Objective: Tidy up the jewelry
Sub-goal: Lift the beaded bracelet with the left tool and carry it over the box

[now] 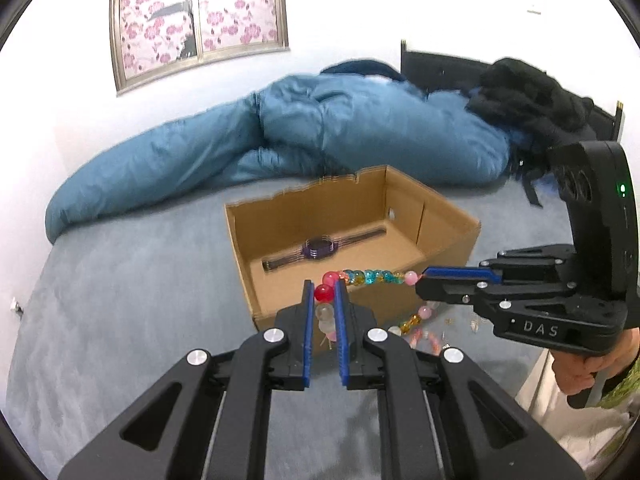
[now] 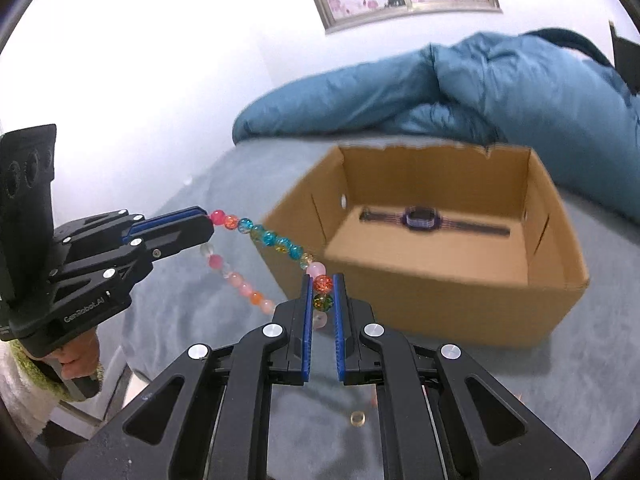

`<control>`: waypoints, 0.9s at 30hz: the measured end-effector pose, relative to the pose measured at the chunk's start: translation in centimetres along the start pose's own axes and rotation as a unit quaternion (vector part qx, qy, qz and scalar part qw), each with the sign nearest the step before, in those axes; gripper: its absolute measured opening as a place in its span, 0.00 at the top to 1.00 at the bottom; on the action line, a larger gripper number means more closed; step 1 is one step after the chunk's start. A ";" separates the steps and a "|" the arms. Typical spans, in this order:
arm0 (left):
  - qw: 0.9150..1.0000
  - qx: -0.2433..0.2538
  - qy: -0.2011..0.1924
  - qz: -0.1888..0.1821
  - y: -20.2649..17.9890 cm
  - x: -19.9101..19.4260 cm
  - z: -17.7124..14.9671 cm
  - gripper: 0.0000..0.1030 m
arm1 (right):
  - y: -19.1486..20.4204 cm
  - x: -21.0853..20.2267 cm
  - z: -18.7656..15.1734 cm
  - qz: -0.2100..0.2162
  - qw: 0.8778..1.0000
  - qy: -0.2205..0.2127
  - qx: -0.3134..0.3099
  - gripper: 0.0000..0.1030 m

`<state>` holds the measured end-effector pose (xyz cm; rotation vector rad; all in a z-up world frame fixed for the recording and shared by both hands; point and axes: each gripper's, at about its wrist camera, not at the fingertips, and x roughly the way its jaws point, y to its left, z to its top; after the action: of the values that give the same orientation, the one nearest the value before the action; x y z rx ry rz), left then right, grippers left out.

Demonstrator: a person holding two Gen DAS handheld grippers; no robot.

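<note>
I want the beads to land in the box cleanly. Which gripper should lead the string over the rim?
Probably the right gripper: it grips the bead string right by the cardboard box's near wall. The left gripper holds the other end, farther out from that box.

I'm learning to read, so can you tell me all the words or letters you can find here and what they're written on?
"DAS" in white letters on the side of the black right gripper.
"GenRobot.AI", small and a little blurred, on the side of the black left gripper.
The brown cardboard box and the purple wristwatch inside it show no readable text.
</note>
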<state>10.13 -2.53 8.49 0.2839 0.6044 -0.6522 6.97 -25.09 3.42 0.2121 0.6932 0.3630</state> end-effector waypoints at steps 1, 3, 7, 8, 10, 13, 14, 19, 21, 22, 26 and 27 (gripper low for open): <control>1.000 0.002 -0.006 0.001 0.1 0.0 0.6 0.91 | -0.2 -0.4 0.8 0.002 1.000 -0.008 0.000 0.93; 1.000 0.004 -0.018 0.000 0.3 -0.1 2.0 0.91 | -0.4 -0.9 1.9 0.003 1.000 -0.017 0.000 0.93; 1.000 0.013 -0.027 0.005 0.7 0.9 4.4 0.91 | -1.3 -0.3 4.4 0.004 1.000 -0.019 0.005 0.93; 1.000 0.014 -0.027 0.004 0.8 1.5 4.9 0.91 | -1.6 0.2 5.1 0.002 1.000 -0.015 0.005 0.93; 1.000 0.017 -0.017 0.006 1.1 3.0 5.9 0.91 | -2.2 1.2 6.0 0.000 1.000 -0.003 0.006 0.93; 1.000 0.019 0.005 0.009 1.6 5.4 6.7 0.91 | -3.4 3.3 7.2 0.001 0.999 0.027 0.020 0.93; 1.000 0.020 0.016 0.010 1.8 6.3 6.8 0.91 | -3.9 4.1 7.5 0.005 0.999 0.040 0.028 0.93; 0.996 0.019 0.085 0.018 3.0 11.3 6.3 0.91 | -5.7 8.4 8.4 0.013 0.993 0.105 0.057 0.93; 0.992 0.021 0.119 0.023 3.5 13.2 5.7 0.91 | -6.0 9.8 8.5 0.011 0.990 0.130 0.061 0.93; 0.991 0.022 0.131 0.029 3.7 14.0 5.4 0.91 | -6.2 10.9 8.5 0.008 0.987 0.149 0.060 0.93; 0.983 0.028 0.178 0.044 4.4 16.9 4.1 0.91 | -6.6 14.0 8.1 0.005 0.976 0.207 0.065 0.93; 0.981 0.034 0.185 0.048 4.4 17.4 3.9 0.91 | -6.7 14.6 8.0 0.004 0.973 0.220 0.065 0.92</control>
<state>25.61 -9.20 1.29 0.5019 0.9195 -0.5302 24.28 -26.01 -1.19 0.2611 1.1565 0.3769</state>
